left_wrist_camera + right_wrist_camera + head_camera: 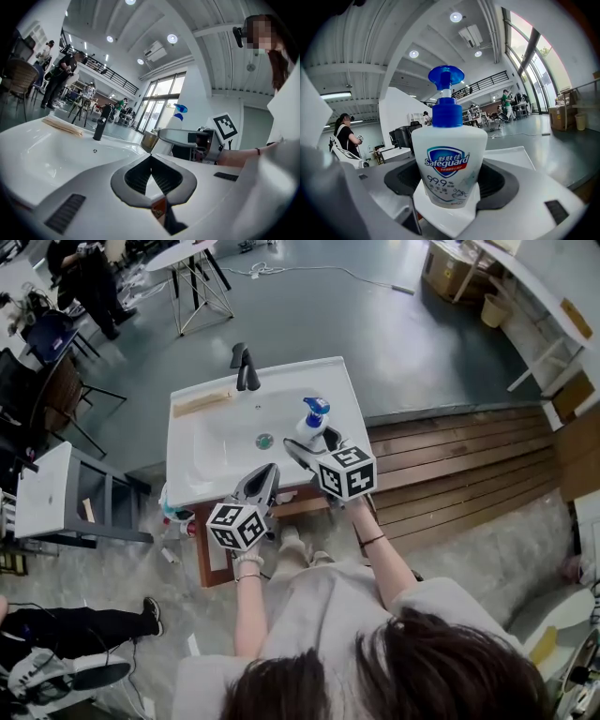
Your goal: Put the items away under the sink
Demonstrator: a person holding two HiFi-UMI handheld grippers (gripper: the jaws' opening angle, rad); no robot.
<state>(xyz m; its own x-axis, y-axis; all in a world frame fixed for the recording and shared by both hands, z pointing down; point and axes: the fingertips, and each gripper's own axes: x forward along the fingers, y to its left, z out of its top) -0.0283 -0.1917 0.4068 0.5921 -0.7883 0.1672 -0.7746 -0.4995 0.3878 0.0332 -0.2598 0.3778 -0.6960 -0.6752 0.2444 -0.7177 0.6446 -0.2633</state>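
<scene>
At 3 o'clock of the drain, over the white sink (202, 451): soap bottle (312, 418) with a blue pump, upright, clamped in the right gripper (315, 442). Jaws spread wide and pressed on the bottle's lower body from both sides, label turned toward the gripper's own camera. Nowhere near the space below the basin yet.

Judged early in the job. Bottle taken in hand but not stowed; unclear whether lifted free of the rim. Also up top: a pale wooden strip (202, 401) lying at 10 o'clock on the rim, near the black faucet (246, 369) at 12 o'clock. Possibly another item to put away, possibly not. Low beside the brown cabinet (208, 554), at 8 o'clock, a small cluster of things (174, 518) near the floor, too small to identify or to call stowed. Cabinet interior out of sight from above.

Right forearm stretched forward from 5 o'clock, marker cube on top, gripper aimed close to level at the far rim. Left gripper (265, 474) at 6 o'clock over the front edge, jaws closed tip to tip on nothing, aimed toward the faucet. Probably next: bottle carried down and under, kept upright.
</scene>
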